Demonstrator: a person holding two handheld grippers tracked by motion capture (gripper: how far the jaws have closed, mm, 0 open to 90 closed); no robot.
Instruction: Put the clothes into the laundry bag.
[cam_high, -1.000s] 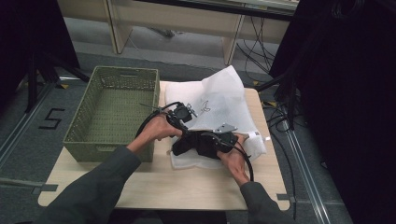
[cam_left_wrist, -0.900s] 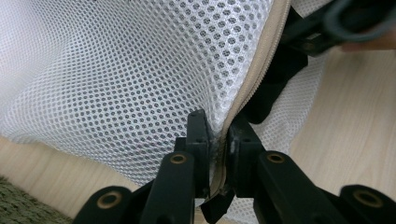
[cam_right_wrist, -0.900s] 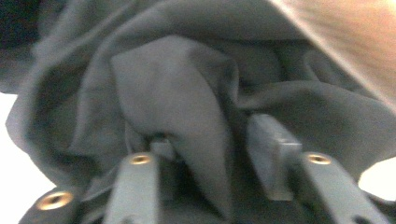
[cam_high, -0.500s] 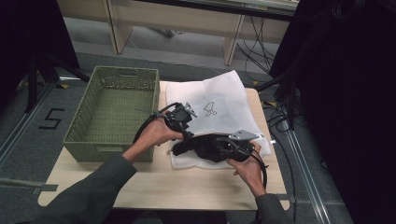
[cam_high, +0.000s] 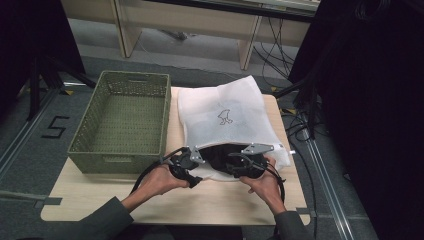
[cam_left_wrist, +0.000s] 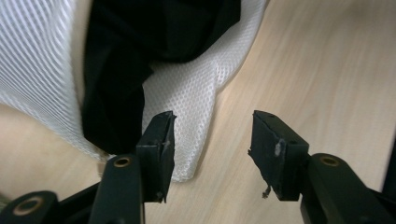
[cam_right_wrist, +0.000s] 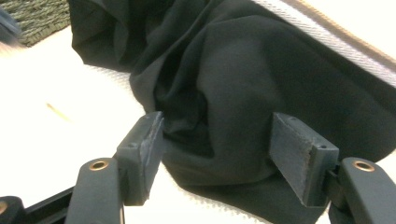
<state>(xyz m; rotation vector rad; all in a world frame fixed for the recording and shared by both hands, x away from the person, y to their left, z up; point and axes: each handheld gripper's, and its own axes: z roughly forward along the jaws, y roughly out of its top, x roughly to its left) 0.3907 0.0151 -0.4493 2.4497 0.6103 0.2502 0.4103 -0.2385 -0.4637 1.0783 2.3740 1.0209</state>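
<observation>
Black garment (cam_high: 220, 155) is lying half inside the white mesh bag (cam_high: 220, 107); both tongs, left (cam_left_wrist: 212, 140) and right (cam_right_wrist: 217, 149), having just been opening, are gaping, gripping nothing.

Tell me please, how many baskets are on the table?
1. The green basket stands on the left part of the wooden table, beside the white mesh bag. Nothing appears to lie in it, and no second basket shows.

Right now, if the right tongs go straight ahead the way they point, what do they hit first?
The black cloth at the mouth of the mesh bag. The right tongs stand open, having just been opening, with the cloth bulging between and ahead of the jaws, seemingly very close.
</observation>
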